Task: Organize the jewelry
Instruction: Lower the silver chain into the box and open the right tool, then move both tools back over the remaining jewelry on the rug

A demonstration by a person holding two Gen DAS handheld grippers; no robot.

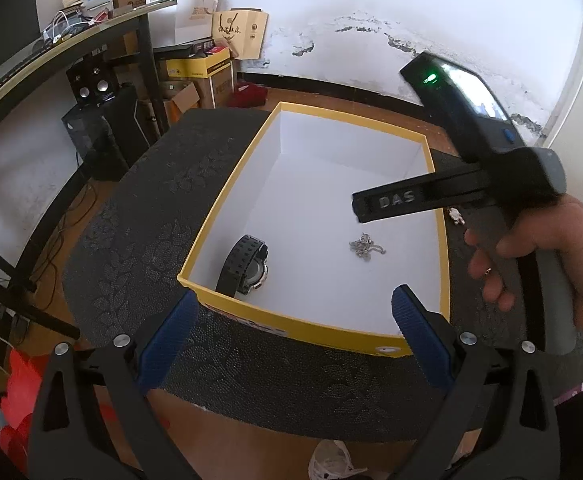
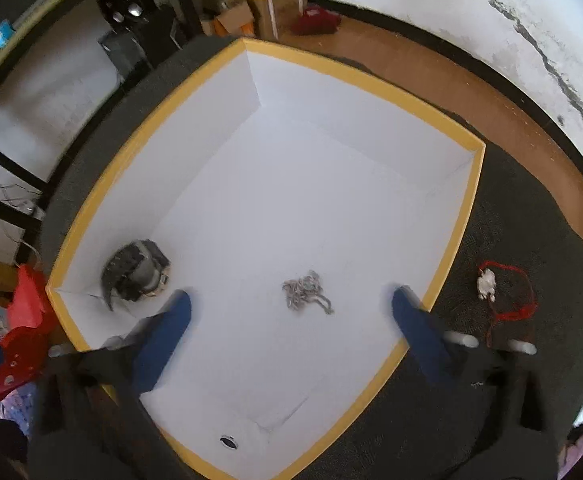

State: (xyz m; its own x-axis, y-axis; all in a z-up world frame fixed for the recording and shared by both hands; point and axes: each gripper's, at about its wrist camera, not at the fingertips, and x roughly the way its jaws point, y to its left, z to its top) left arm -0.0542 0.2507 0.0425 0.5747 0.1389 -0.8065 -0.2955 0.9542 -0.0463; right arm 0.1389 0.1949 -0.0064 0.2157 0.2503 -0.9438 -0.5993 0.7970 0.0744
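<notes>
While both grippers — left [image 1: 291, 316], right [image 2: 291, 312] — hang open and empty, the watch [image 2: 135, 276] and chain [image 2: 305, 290] lie in the box [image 2: 467, 200]; a red-corded pendant [image 2: 487, 282] waits outside on the surface's right edge.

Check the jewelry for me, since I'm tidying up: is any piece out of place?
Yes. The pendant on a red cord lies on the dark mat, outside the yellow-rimmed box. The black watch and the bunched silver chain already lie inside. Both grippers are open and empty.
</notes>
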